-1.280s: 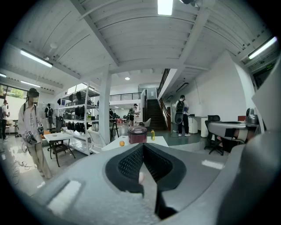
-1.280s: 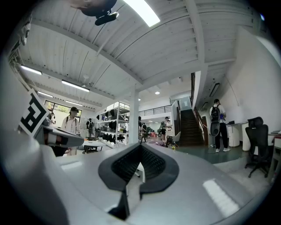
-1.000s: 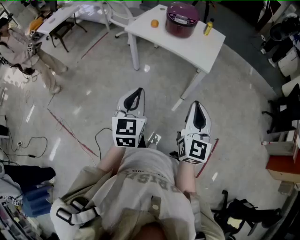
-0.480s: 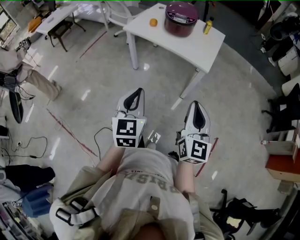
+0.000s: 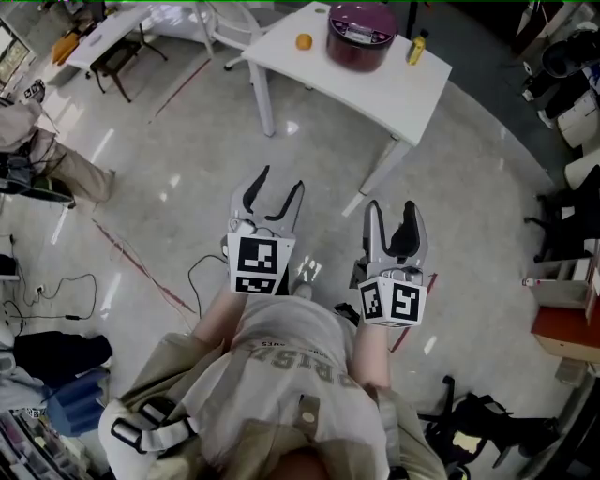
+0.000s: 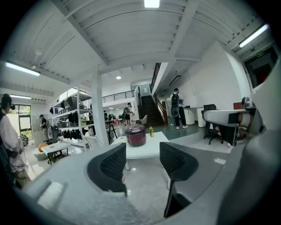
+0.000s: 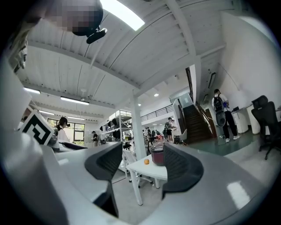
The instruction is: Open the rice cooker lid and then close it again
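Observation:
A dark red rice cooker (image 5: 361, 36) with its lid down stands on a white table (image 5: 375, 89) several steps ahead of me. In the left gripper view the rice cooker (image 6: 135, 134) shows far off between the fingers. In the right gripper view the rice cooker (image 7: 156, 155) is partly hidden behind the right finger. My left gripper (image 5: 281, 183) and right gripper (image 5: 392, 208) are held in front of my chest over the floor, far from the table. Both have just been opening and stand open with nothing between their jaws.
An orange (image 5: 304, 41) and a yellow bottle (image 5: 415, 49) flank the cooker on the table. A white chair (image 5: 230, 23) stands behind it. A person (image 5: 37, 150) is at the far left. Cables (image 5: 56, 291) lie on the floor, and black office chairs (image 5: 562, 216) stand at the right.
Both grippers' jaws went from shut to open. The left gripper edged forward. The person at the left walked further left, mostly out of view.

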Motion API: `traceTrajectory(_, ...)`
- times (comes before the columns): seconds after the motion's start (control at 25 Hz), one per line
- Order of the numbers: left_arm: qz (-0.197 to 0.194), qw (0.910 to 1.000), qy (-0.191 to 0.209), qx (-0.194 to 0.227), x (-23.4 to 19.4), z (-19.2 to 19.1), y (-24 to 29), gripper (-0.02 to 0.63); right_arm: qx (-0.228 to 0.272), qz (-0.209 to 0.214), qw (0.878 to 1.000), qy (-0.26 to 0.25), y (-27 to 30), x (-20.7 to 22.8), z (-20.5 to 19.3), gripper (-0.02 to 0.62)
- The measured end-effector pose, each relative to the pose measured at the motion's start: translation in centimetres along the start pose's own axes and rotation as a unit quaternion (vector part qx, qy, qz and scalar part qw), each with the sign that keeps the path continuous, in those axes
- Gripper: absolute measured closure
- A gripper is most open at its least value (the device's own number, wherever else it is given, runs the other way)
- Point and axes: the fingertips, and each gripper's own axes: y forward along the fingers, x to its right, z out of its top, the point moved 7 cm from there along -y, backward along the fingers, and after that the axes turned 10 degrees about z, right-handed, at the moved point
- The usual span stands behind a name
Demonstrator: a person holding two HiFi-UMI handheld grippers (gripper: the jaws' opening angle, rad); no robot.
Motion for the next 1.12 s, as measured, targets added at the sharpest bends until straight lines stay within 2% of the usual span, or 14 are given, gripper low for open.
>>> traceTrajectory(0.44, -0.031, 0.9991, 0.028, -0.001, -1.0, 0.9, 7.8, 0.356, 0.002, -0.034, 0.999, 0.008, 6.0, 3.6, -1.6, 0.328)
traceTrajectory(0.68, -0.044, 0.9990, 0.012, -0.002, -3.3, 1.6, 13.8, 0.357, 0.009, -0.046, 0.999, -0.006, 11.4, 5.7, -1.3, 0.328)
traceTrajectory(1.12, -0.073, 0.9971, 0.022, 0.003, -7.6, 4.2, 24.6, 0.357, 0.010, -0.074, 0.997, -0.010, 21.5, 8.0, -1.1, 0.328)
